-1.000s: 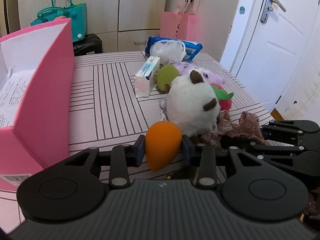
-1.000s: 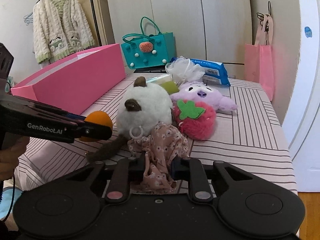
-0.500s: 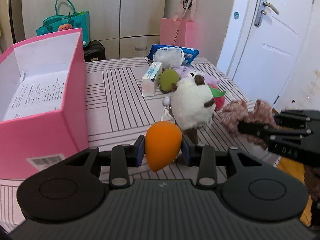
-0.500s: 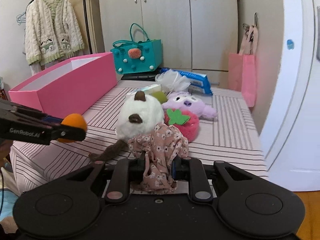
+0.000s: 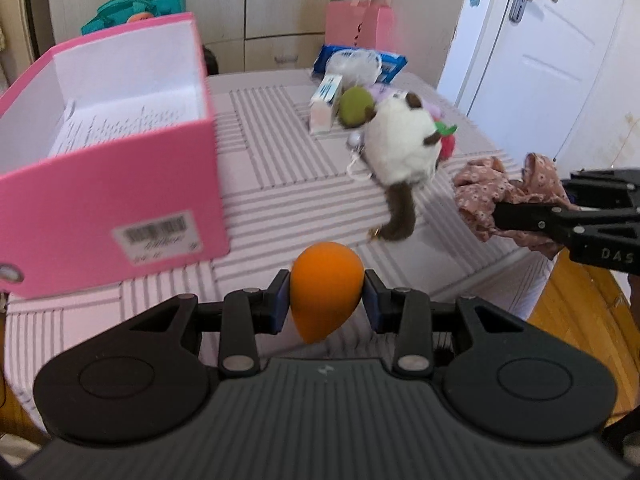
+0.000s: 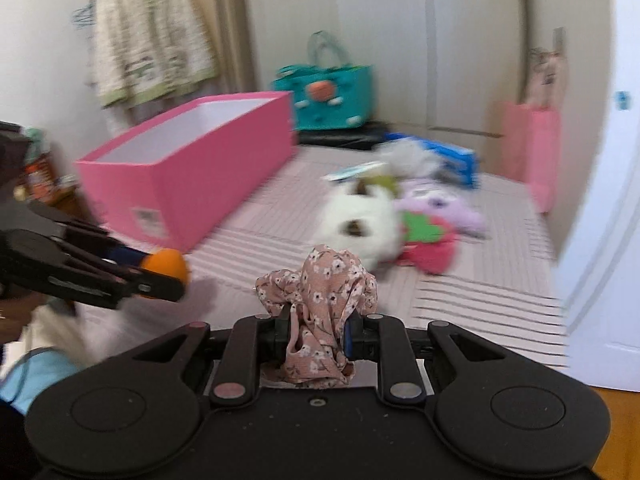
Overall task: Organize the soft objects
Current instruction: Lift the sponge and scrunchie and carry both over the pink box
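Behind the white plush (image 5: 400, 146), a strawberry toy (image 5: 447, 142) shows only partly

Motion blur smeared the white plush (image 6: 360, 220) and strawberry plush (image 6: 428, 244); the box label (image 5: 158, 236) was unreadable; the teal bag (image 5: 136, 8) sat half-hidden behind the pink box (image 5: 100, 208).

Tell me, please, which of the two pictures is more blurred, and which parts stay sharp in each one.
Right wrist view: more blurred; the white plush and pink box smear, while the right gripper and its floral cloth stay sharp. Left wrist view: milder blur on the box label; the left gripper and orange sponge are crisp.
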Tool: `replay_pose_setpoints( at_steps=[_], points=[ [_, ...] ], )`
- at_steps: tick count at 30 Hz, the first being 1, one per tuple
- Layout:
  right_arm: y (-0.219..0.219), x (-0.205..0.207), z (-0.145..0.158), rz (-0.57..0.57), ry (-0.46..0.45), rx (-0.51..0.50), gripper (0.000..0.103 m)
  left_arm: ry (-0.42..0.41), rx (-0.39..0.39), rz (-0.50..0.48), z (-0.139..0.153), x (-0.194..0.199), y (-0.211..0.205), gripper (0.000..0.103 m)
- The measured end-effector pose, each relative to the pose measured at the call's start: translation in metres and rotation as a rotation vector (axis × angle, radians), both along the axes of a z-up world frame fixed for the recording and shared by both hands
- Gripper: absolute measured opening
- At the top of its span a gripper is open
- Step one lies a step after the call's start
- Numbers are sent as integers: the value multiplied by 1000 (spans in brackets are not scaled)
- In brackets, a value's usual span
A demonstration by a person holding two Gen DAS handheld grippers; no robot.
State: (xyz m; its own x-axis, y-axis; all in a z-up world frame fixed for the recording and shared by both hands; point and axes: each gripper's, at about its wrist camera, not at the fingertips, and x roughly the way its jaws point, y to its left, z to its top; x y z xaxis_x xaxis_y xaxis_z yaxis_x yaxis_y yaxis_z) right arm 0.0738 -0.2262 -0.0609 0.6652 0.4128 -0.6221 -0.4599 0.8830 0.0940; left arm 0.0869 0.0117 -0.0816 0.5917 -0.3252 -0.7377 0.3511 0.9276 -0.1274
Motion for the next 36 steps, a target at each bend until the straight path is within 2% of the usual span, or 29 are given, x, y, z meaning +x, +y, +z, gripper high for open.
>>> replay_pose_setpoints(
  at_steps=[8,12,19,22,25,28,30,36],
  points=[
    [48,11,4,241,196,64,25,80,10,27,12,-15,38,37],
    [71,20,13,344,254,69,25,117,22,27,25,-20,56,37],
    [107,37,28,465,327,77,25,99,0,87,52,-27,95,37],
    [118,45,41,489,317,83,25,64,1,95,67,-23,104,37],
    [131,52,57,512,261,85,25,20,19,93,79,-14,108,37],
    [138,60,71,523,185,83,26,-81,2,92,94,-12,115,38],
    [144,70,74,512,149,86,26,-118,2,95,100,-6,119,38],
    [154,108,86,467,68,65,26,-148,10,110,100,38,123,38]
  ],
)
